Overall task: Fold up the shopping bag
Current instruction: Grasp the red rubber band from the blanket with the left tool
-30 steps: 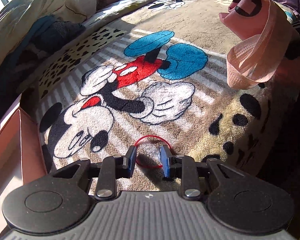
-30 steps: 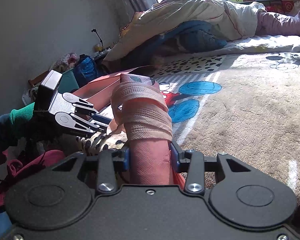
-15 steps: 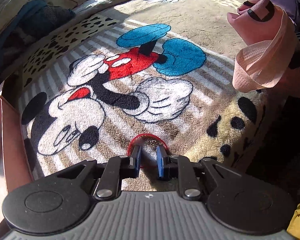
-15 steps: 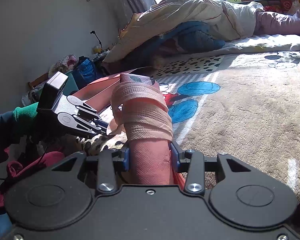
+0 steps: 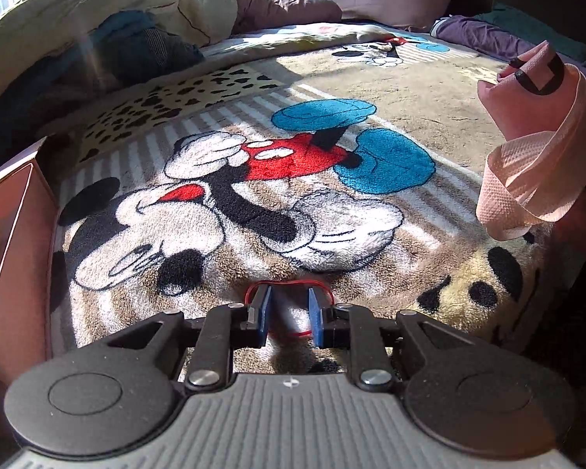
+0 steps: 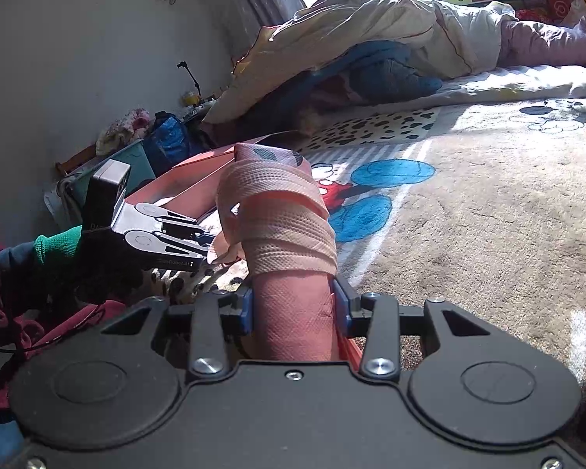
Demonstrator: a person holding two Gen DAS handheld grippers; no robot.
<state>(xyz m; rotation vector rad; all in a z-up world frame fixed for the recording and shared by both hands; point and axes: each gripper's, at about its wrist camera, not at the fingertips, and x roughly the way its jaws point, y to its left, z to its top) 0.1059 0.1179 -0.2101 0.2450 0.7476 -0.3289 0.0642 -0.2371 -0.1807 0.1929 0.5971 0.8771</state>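
Observation:
The pink shopping bag (image 6: 289, 273) is rolled into a tight bundle with its webbing handle wound around it. My right gripper (image 6: 293, 305) is shut on the bundle's lower end and holds it upright above the bed's near edge. The bundle also shows at the right edge of the left wrist view (image 5: 535, 148). My left gripper (image 5: 289, 314) has a red rubber band (image 5: 289, 287) looped around the outside of its two blue fingers, which stand apart and stretch it. The left gripper (image 6: 199, 244) sits just left of the bundle, its fingertips close to the handle.
A Mickey Mouse blanket (image 5: 390, 90) covers the bed. Piled quilts and clothes (image 5: 97, 39) lie at the far left. An open pink box (image 5: 15, 234) stands at the bed's left edge. Clutter and a blue bag (image 6: 168, 140) sit by the wall.
My left gripper narrowed, took the red band onto its fingers, then spread again and lifted it off the blanket. The right gripper and bundle have barely moved.

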